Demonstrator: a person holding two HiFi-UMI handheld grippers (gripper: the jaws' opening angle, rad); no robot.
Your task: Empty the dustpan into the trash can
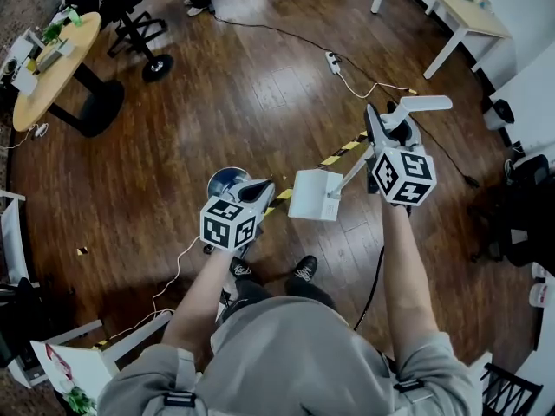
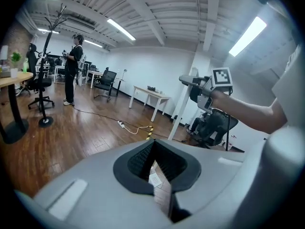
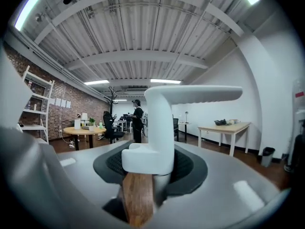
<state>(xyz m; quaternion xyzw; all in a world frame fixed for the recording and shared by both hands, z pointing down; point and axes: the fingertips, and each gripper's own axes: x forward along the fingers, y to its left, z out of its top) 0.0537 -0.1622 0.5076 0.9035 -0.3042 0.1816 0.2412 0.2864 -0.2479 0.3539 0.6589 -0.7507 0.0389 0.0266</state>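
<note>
Transport step, I'd say: right gripper (image 1: 386,128) clamped on the dustpan (image 1: 314,195) handle, pan hanging just beside the trash can (image 1: 224,180), left gripper (image 1: 257,191) jaws together, empty; next, swing pan over the can's mouth and tip.

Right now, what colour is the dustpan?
White. The dustpan shows best in the head view.
</note>
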